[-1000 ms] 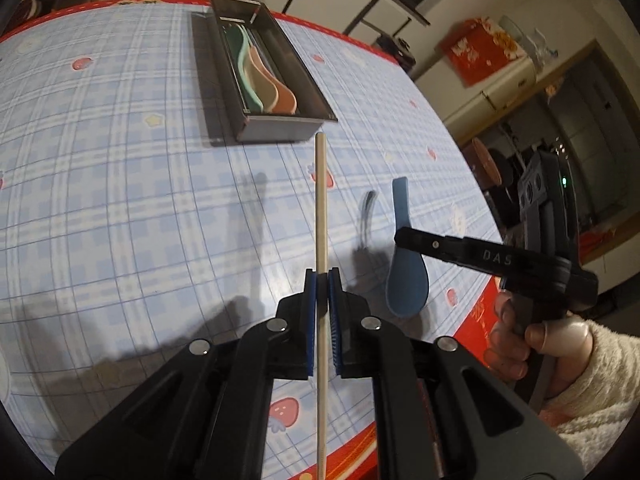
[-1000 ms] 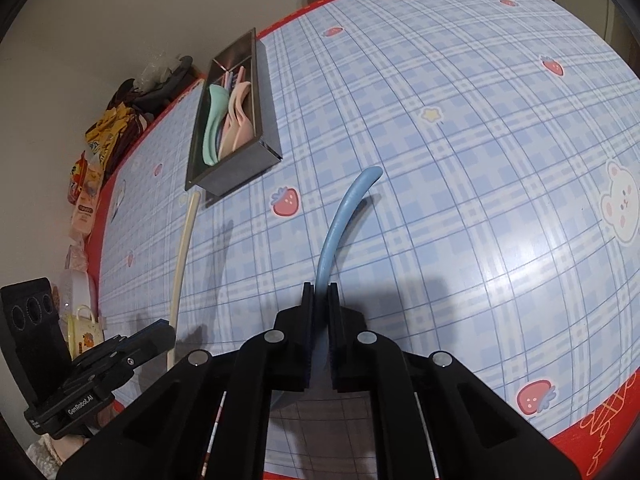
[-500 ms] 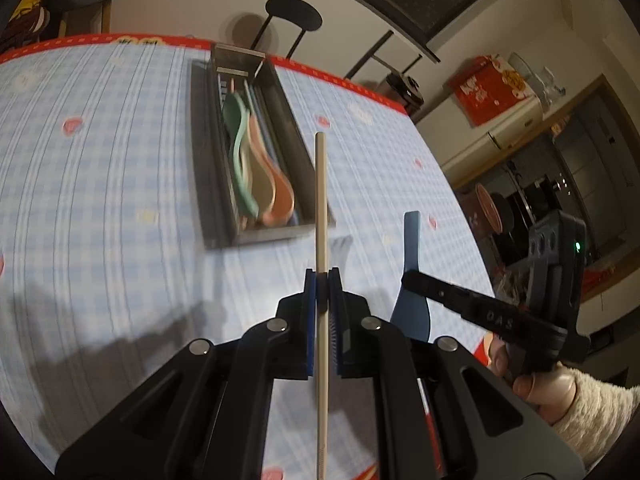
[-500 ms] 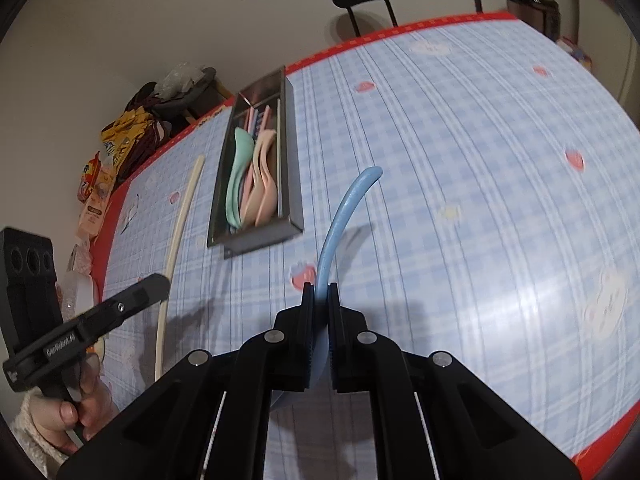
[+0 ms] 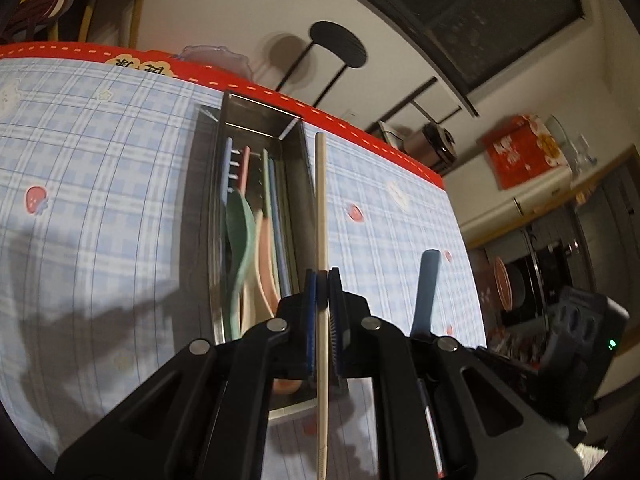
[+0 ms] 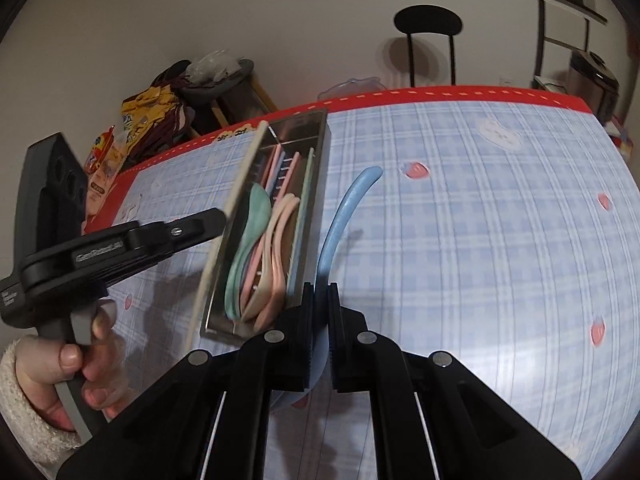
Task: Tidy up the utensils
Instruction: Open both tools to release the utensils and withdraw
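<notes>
**Both tongs loaded, over the steel tray**

Left tongs (image 5: 322, 280) pinched a straight, pale wooden chopstick (image 5: 321, 208); it hung along the right wall of the tray (image 5: 256, 114). Right tongs (image 6: 320, 300) clamped a curved, glossy blue plastic spoon (image 6: 340, 216), handle arcing up just right of the tray. Tray: long, brushed metal, holding smooth pastel spoons (image 6: 256, 216) on the plaid desk (image 6: 480, 240). Only the right view showed the hand (image 6: 76, 364) in a fuzzy cream sleeve (image 6: 24, 412).

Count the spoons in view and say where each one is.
3: a green spoon and a pink spoon lie in the metal tray; a blue spoon is in the right gripper. More may be hidden.
</notes>
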